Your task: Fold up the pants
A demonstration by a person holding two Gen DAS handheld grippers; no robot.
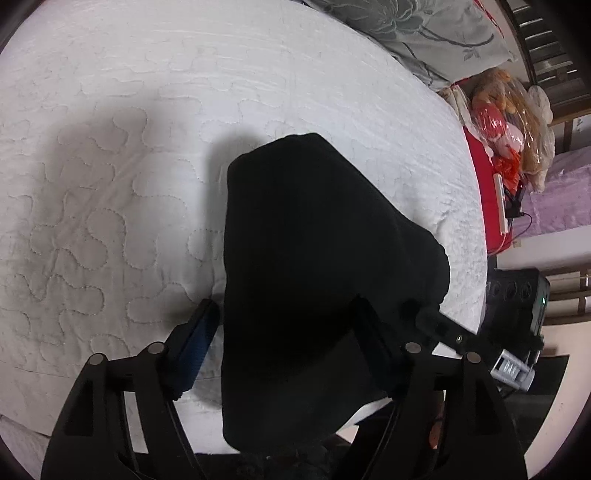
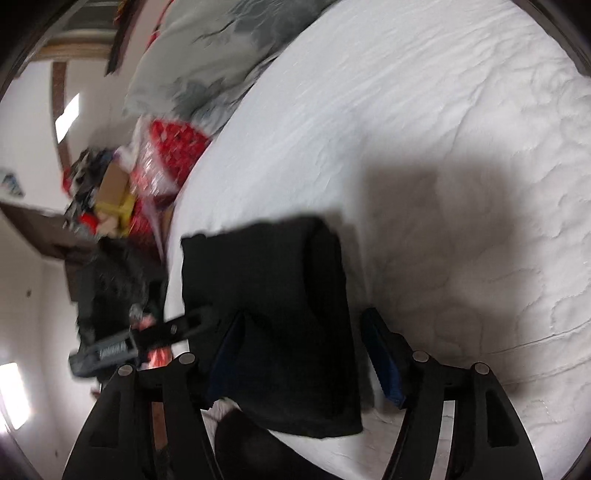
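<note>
In the left wrist view, the white quilt fills the left and middle, stitched in looping lines. The left gripper stands with its jaws apart; its left finger, with a blue pad, rests just beside the pants without pressing them, and the right finger is partly hidden against the dark cloth. The pants lie as a folded black bundle near the quilt's right edge, spreading between the jaws toward the camera. Further right, a grey flowered pillow sits at the top, and a pile of bagged toys lies beyond the bed's edge. In the right wrist view, a clutter of boxes shows at the left, blurred. The pants lie near the quilt's left edge. The right gripper has its jaws apart around the bundle's near end; neither blue pad clamps it.
</note>
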